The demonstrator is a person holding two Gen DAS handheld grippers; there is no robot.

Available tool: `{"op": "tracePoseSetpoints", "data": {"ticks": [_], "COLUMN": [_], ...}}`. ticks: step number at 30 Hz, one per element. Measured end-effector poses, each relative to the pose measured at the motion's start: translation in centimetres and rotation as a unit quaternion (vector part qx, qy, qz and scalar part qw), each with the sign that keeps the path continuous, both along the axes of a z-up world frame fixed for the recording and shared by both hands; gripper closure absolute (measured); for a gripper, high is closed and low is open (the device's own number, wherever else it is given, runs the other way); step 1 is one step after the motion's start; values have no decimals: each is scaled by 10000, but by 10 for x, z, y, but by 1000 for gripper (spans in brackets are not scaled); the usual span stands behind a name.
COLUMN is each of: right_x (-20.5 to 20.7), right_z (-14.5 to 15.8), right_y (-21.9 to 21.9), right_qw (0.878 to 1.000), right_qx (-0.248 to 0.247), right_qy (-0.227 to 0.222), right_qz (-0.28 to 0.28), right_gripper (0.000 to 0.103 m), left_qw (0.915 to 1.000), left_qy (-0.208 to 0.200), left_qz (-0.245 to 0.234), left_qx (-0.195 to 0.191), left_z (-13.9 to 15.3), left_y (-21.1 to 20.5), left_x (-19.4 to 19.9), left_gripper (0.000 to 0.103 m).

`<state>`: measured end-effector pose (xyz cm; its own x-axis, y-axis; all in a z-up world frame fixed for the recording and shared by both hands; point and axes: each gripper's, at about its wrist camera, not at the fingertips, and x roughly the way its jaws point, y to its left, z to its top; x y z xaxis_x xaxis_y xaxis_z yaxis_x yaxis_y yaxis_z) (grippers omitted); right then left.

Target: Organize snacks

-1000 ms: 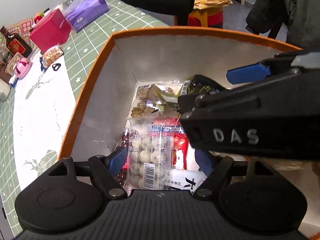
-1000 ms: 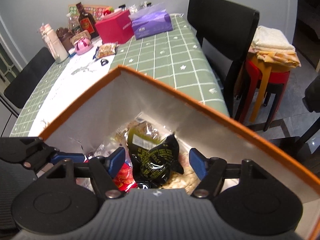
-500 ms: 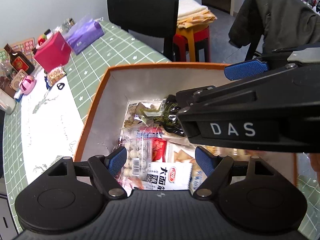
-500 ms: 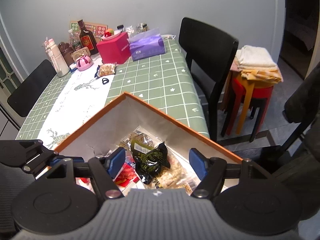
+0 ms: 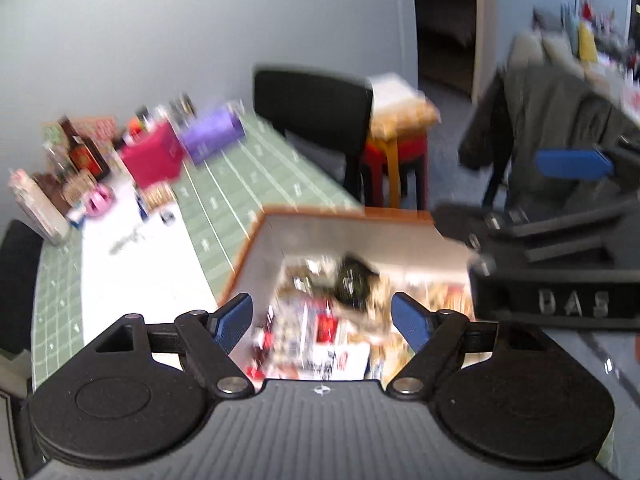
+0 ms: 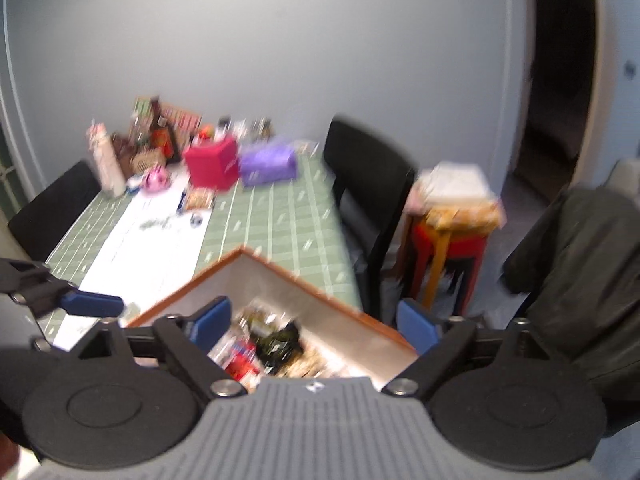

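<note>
An orange-rimmed box (image 5: 344,213) with grey inner walls stands on the green checked table and holds several snack packets, with a black and green packet (image 5: 354,282) on top. The box (image 6: 312,282) and the black packet (image 6: 280,340) also show in the right wrist view. My left gripper (image 5: 322,322) is open and empty, high above the box. My right gripper (image 6: 314,320) is open and empty, also above the box, and it shows at the right of the left wrist view (image 5: 560,276). Both views are blurred.
At the table's far end stand a red box (image 6: 212,168), a purple tissue pack (image 6: 268,164), bottles (image 6: 160,136) and a small snack packet (image 6: 199,199). A black chair (image 6: 370,184), a red and yellow stool (image 6: 452,236) and a dark coat (image 6: 580,264) stand to the right.
Both grippers have risen up and back from inside the box, so the box looks smaller and more of the room shows. Both stay open and empty.
</note>
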<state>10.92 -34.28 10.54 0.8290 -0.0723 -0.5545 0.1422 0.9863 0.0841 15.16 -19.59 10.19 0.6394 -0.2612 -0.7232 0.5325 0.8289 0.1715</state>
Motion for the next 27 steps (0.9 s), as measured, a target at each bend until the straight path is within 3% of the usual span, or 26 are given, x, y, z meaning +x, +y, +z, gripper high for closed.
{"op": "tracePoseSetpoints", "data": {"ticks": [4,7,10,17,22,24,27], "right_x": [-30,-46,-61,-89,-94,-89,-87], "right_z": [15,17,15,2,-29,-44,-71], "right_y": [5,10,16,44,49,49,48], "right_qw": [9979,9956,9934,9886,9926,9946,9923], "right_qx": [-75,-53,-35,-444,-230,-92,262], "right_qy": [-506,-696,-798,-847,-411,-29,460], "right_qz": [-393,-619,-827,-1161,-1122,-1035,-1118], "right_gripper": [3,3,3,3,3,3,3], "left_qw": [9976,9941,9884,9832,9862,9876,9882], "left_qy": [-511,-820,-1075,-827,-1006,-791,-98], "left_qz": [162,243,623,888,755,849,1050], "left_qx": [-437,-663,-872,-1361,-1077,-1056,-1111], "left_z": [17,22,17,-5,-25,-39,-59], "left_y": [13,25,40,76,78,79,84], "left_x": [-22,-39,-50,-56,-66,-64,-54], "left_gripper": [5,4,0,0,0,0,0]}}
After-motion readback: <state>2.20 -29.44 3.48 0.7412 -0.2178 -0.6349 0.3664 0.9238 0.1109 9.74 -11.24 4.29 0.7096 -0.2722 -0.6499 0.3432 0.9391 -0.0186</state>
